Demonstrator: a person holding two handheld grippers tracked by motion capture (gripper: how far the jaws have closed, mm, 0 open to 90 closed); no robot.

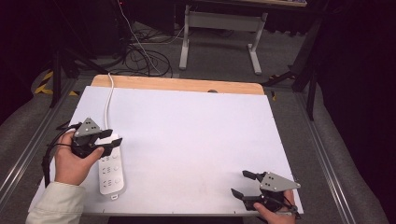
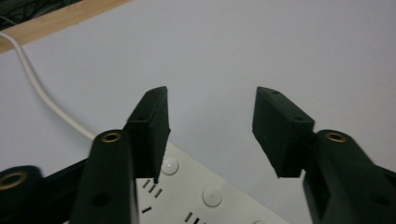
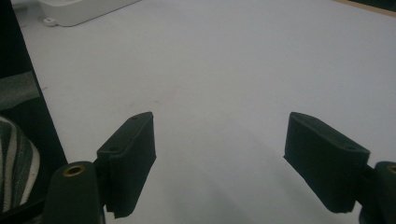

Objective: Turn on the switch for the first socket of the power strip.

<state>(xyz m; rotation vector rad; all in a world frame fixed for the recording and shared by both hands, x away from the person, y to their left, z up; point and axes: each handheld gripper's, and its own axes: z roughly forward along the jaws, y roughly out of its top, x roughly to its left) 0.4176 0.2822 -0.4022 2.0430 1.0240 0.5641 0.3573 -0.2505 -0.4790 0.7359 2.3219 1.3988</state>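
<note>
High view: white power strip [image 1: 112, 170] lies near left on the table [image 1: 196, 135], cord [image 1: 110, 95] running to far edge. Left gripper [image 1: 110, 140] hovers over its far end, jaws wide, holding nothing. Right gripper [image 1: 243, 183] near right, also wide & empty. Strip prob rigid, light, smooth plastic; grip across narrow sides, w/ cord dragging

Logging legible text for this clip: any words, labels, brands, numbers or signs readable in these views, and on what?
None can be read.
White power strip: sockets and round buttons, no legible print; the small tab at its near end is too small to read.
Both grippers, left and right: no markings visible.
White table sheet: blank.
</note>
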